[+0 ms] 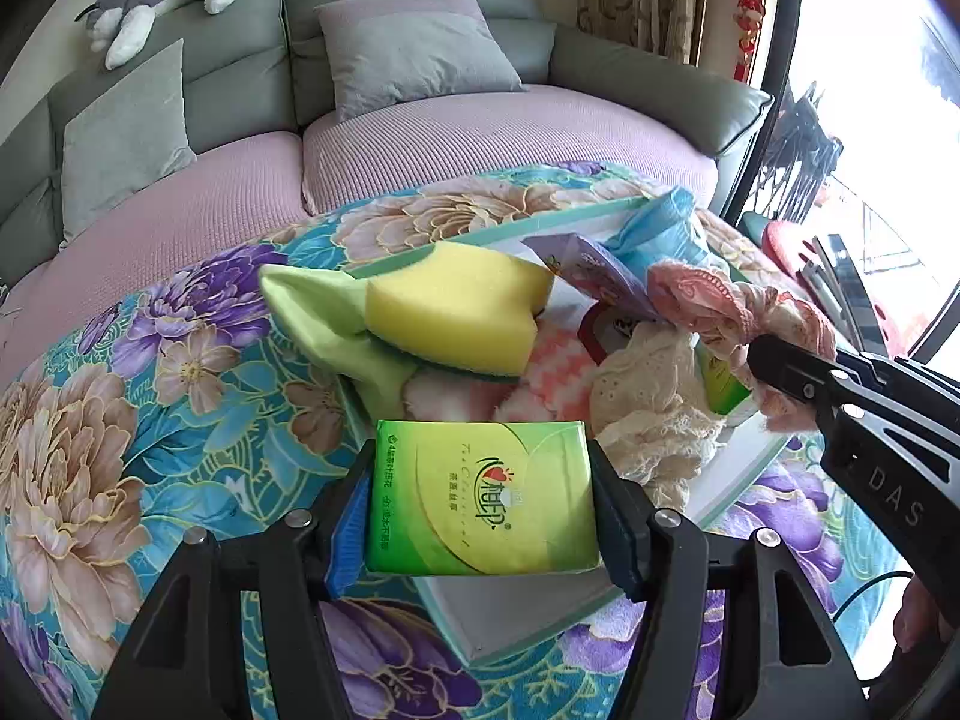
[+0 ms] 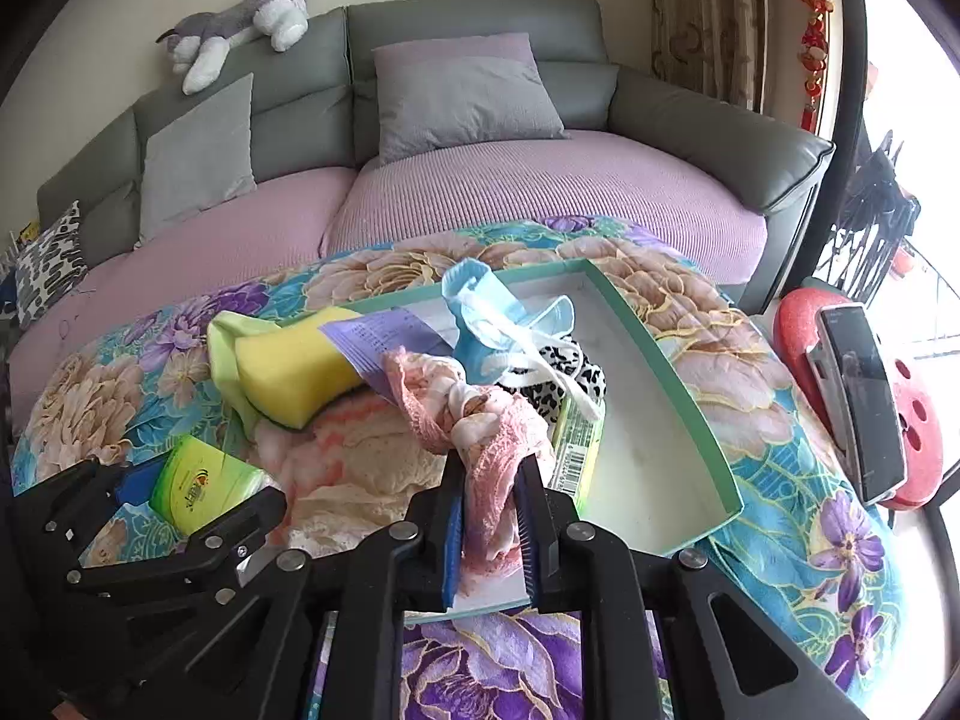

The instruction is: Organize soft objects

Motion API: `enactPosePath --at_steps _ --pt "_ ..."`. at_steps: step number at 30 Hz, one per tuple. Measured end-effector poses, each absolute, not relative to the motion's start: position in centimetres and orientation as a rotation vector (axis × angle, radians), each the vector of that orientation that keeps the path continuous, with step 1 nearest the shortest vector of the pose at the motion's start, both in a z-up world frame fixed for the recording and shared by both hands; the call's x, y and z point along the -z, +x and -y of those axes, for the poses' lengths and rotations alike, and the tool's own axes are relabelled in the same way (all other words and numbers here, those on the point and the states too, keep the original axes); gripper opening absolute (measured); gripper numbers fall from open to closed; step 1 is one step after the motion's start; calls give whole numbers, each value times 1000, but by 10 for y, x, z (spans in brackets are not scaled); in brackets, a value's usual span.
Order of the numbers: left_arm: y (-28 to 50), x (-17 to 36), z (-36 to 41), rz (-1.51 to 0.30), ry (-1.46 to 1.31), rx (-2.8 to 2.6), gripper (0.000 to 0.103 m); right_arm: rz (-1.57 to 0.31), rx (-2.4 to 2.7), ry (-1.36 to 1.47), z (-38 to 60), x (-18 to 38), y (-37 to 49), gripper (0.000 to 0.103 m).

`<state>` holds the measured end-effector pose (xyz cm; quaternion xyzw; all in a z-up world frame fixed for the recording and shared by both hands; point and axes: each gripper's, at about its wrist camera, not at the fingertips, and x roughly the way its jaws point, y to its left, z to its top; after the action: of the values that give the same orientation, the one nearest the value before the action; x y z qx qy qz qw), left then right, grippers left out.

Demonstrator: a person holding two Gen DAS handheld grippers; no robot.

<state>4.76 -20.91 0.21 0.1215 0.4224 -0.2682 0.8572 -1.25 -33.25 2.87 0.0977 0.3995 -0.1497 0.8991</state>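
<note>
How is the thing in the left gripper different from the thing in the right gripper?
The left gripper holds a green tissue pack, a flat, printed block that keeps its shape and spreads the jaws wide. The right gripper pinches pink lace cloth, limp and bunched, with the jaws nearly closed. Both are held above the tray.

Home living room — sofa (image 2: 480, 90), cushions (image 2: 462, 96); curtain (image 2: 702, 18)

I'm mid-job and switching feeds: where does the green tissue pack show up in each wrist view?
Left wrist: the green tissue pack sits bottom centre, clamped between the left gripper fingers.
Right wrist: the same pack is at lower left, in the left gripper reaching in from that side.
Shared landmark: the yellow sponge, just beyond the pack in both views.
</note>
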Motion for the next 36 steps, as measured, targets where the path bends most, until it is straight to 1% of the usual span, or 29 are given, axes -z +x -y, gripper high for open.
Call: enactPosePath --at_steps 4,6,7,8,9,10,11,15,17,18,20,21,22,23,25,26,28,36 --pt "48 8 217 -923 277 555 66 -868 291 214 334 -13 -11 17" --pt "45 7 217 -921 282 547 70 -877 277 229 335 -8 -10 19" --pt "44 5 216 -919 281 549 79 -883 276 234 335 -7 -9 24" --pt "43 5 215 -921 278 550 83 -893 276 233 335 -5 -9 34" --pt "42 4 214 -924 274 550 83 -899 280 231 335 -3 -9 40" --pt "42 3 212 -926 272 544 84 -903 289 231 335 -2 -9 50" --pt "41 2 209 -928 267 536 84 -907 289 237 336 -1 -9 56" --pt "39 -3 195 -927 235 509 84 -909 289 239 337 -3 -12 57" --pt "37 -7 186 -923 219 485 84 -914 294 230 336 -4 -13 64" --pt "36 -8 183 -921 212 474 85 -915 296 227 335 -5 -15 66" --pt "35 -10 175 -915 196 444 90 -916 296 221 333 -8 -17 72" --pt "35 -10 171 -910 189 428 91 -914 296 218 331 -9 -18 74" --pt "35 -11 166 -904 180 410 92 -913 295 217 330 -11 -19 80" --pt "35 -11 162 -898 171 388 95 -914 292 216 328 -11 -20 85" --pt "36 -11 152 -890 151 335 103 -917 285 214 325 -12 -22 90" --pt "37 -10 147 -890 141 314 103 -917 282 212 323 -13 -23 95" --pt "37 -8 138 -892 117 285 103 -914 284 206 319 -14 -25 102" --pt "26 -2 113 -915 65 254 103 -920 268 186 305 -15 -34 102"
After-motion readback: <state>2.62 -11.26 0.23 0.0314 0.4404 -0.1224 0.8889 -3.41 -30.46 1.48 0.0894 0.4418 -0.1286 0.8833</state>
